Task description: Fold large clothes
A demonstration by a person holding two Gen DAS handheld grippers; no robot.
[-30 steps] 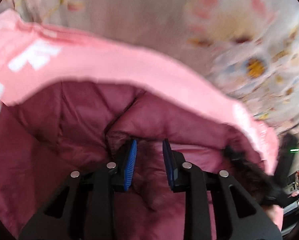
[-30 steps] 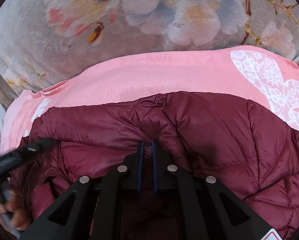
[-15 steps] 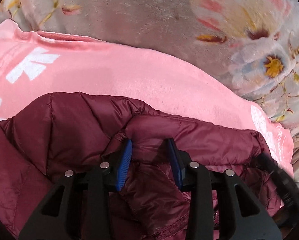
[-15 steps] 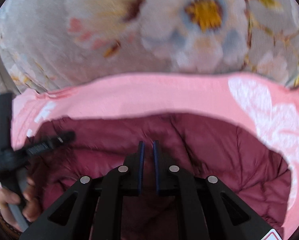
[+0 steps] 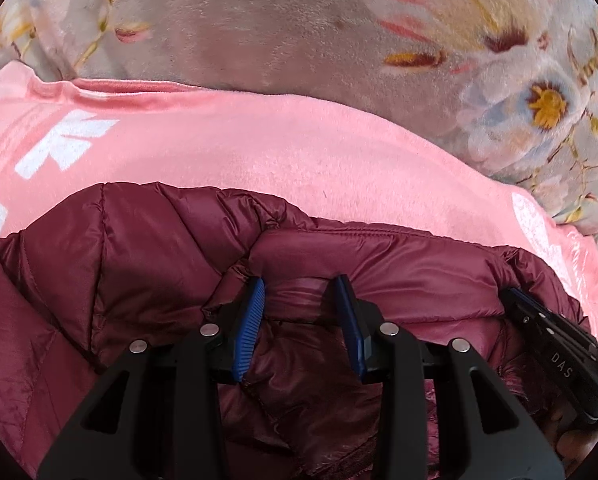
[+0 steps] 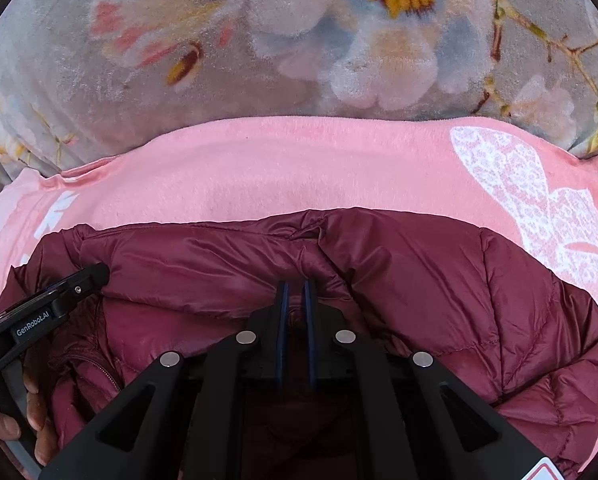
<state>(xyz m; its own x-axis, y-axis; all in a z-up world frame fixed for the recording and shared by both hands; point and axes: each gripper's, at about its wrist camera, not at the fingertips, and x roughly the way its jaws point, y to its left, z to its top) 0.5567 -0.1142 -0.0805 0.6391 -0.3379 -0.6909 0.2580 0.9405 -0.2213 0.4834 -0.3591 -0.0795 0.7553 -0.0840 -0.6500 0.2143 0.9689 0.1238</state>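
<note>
We keep the right tongs (image 6: 295, 300) clamped on the maroon puffer jacket (image 5: 147, 272) to pin its folded edge, while the left tongs (image 5: 299, 300), just eased apart, straddle the collar unpressed.

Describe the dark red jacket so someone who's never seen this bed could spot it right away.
A floral blanket covers the surface, and a pink towel with white print lies on it. On that towel, nearest the cameras, lies the maroon puffer jacket. It is the only shiny, quilted item there, far darker than the soft fabrics around it.
</note>
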